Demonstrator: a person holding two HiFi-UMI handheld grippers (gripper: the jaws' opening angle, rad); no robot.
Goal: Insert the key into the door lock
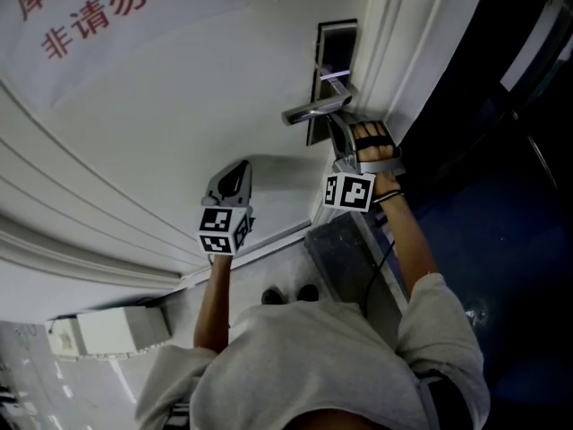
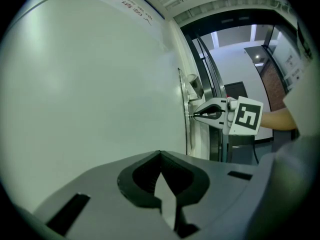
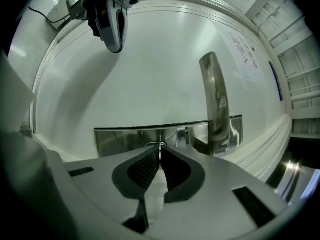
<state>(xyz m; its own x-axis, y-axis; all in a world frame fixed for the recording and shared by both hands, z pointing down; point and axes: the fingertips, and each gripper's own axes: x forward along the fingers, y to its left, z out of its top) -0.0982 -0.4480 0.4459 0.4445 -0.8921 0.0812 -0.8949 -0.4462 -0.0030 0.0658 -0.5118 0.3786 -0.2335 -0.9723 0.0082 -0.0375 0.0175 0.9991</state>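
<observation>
1. Right gripper view: nearest the lens, the right gripper (image 3: 159, 155) is seen closed, its ribbed pads pinched on the key (image 3: 159, 149), a thin metal sliver held edge-on at the very tips.
2. The key is judged light, stiff and smooth, so it could pivot or slip under a small twist. It is best held flat by its head, with the blade left free and in line with the jaws.
3. Just beyond, the steel lock plate (image 3: 130, 136) is met by the key's tip. Whether the blade has entered the keyhole cannot be told.
4. The lever handle (image 3: 216, 99) juts out from the plate just beside the key and is judged the closest obstruction to the jaws.
5. The left gripper (image 2: 160, 155) is held well apart from the lock, closed on nothing, facing the white door (image 2: 90, 94).
6. Farthest off in the head view, a sign with red characters (image 1: 107, 7) is seen on the door, and a pale box (image 1: 112, 330) lies on the floor.
</observation>
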